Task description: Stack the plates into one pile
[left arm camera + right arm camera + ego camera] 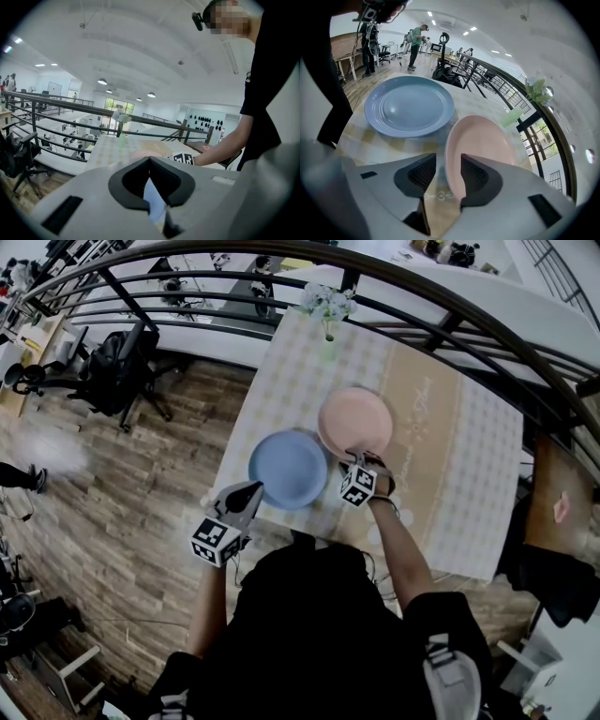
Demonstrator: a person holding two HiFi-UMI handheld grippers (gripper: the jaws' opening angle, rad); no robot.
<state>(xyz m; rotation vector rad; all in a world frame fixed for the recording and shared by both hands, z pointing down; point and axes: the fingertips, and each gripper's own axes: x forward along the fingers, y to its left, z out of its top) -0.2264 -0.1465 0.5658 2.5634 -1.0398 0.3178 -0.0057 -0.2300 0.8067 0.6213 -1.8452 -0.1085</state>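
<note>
A blue plate (289, 470) lies flat on the checked tablecloth (281, 381) near the table's front edge. A pink plate (355, 422) sits just right of it and farther back, their rims meeting. My right gripper (361, 463) stands open at the pink plate's near rim. In the right gripper view that rim (452, 154) runs between the jaws, close to the right pad and clear of the left one. My left gripper (253, 488) is at the blue plate's left edge with its jaws shut. A sliver of blue (153, 201) shows in the gap behind the tips.
A vase of white flowers (328, 310) stands at the table's far edge in front of a black railing (450, 324). A beige runner (422, 427) crosses the table right of the pink plate. Wooden floor and an office chair (117, 367) lie to the left.
</note>
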